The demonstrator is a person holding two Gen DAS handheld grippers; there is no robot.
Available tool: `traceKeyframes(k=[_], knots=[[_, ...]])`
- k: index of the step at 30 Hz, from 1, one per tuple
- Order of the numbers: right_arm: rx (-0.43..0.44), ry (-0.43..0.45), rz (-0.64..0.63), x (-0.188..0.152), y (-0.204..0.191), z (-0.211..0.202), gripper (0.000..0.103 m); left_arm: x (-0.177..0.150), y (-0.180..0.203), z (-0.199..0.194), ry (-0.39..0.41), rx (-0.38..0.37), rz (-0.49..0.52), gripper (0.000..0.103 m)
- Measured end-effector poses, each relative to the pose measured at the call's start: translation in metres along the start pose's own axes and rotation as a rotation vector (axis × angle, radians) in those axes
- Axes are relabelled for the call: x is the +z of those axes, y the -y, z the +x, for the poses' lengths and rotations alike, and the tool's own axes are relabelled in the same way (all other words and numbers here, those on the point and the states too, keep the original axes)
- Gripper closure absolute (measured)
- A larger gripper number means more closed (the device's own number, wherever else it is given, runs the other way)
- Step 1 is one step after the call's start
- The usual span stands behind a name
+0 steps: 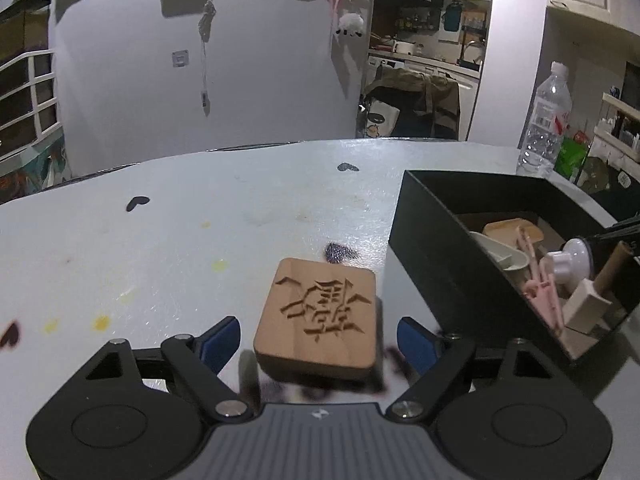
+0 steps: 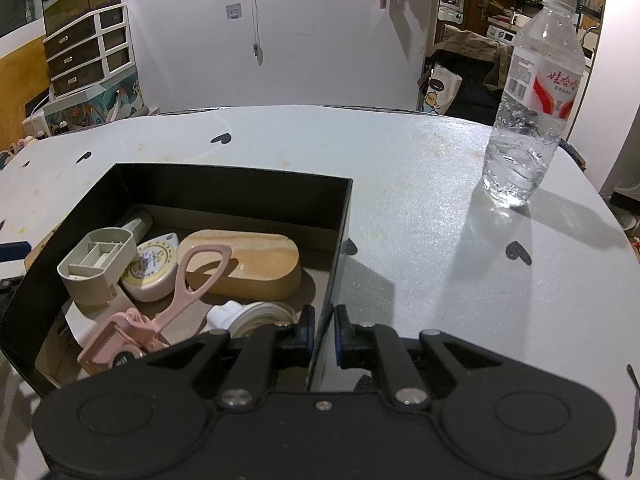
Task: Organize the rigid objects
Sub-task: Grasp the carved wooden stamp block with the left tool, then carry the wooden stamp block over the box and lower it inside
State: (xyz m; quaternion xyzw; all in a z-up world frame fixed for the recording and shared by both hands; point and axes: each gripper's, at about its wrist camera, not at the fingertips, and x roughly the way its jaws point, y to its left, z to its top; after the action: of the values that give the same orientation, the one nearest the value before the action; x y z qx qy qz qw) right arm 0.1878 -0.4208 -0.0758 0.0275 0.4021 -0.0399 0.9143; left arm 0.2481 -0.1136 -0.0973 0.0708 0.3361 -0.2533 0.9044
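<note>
One wooden block (image 1: 316,316), one box (image 1: 432,256), one bottle (image 2: 528,96)

The left gripper (image 1: 319,338) pointed down at a slant, its jaws spread wide; the blue pads (image 1: 222,342) stood apart from the sides of the wooden block (image 1: 320,316) that lay between them, with a gap on each side. The right gripper (image 2: 322,334) also slanted downward, its jaws closed on the thin side wall of the black box (image 2: 336,240).
</note>
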Motion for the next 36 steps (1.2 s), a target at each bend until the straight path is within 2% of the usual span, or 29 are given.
traceKeyframes(k=[5, 6, 8, 13, 22, 27, 30, 36], knots=[[0.001, -0.001, 0.001, 0.000, 0.000, 0.000, 0.093, 0.000, 0.001, 0.010, -0.011, 0.016, 0.011, 0.019], [0.001, -0.001, 0.001, 0.000, 0.000, 0.000, 0.093, -0.001, 0.002, 0.010, -0.016, 0.019, 0.008, 0.029], [0.001, -0.001, 0.000, 0.000, 0.000, 0.000, 0.093, -0.003, 0.004, 0.009, -0.009, 0.040, 0.026, 0.036], [0.000, -0.001, -0.001, 0.000, -0.001, 0.001, 0.093, -0.011, 0.010, -0.002, -0.020, 0.066, 0.008, 0.036], [0.002, -0.001, 0.000, -0.001, 0.000, 0.001, 0.093, -0.044, 0.030, -0.044, -0.048, 0.058, 0.002, 0.036], [0.000, -0.001, -0.002, -0.001, 0.000, 0.001, 0.093, -0.058, 0.042, -0.068, -0.119, 0.099, 0.006, 0.036], [0.000, -0.001, -0.002, -0.001, 0.000, 0.001, 0.093, -0.059, 0.045, -0.070, -0.143, 0.100, -0.009, 0.035], [0.004, -0.002, 0.000, 0.000, 0.001, 0.001, 0.093, -0.048, 0.044, -0.055, -0.131, 0.129, -0.077, 0.033]])
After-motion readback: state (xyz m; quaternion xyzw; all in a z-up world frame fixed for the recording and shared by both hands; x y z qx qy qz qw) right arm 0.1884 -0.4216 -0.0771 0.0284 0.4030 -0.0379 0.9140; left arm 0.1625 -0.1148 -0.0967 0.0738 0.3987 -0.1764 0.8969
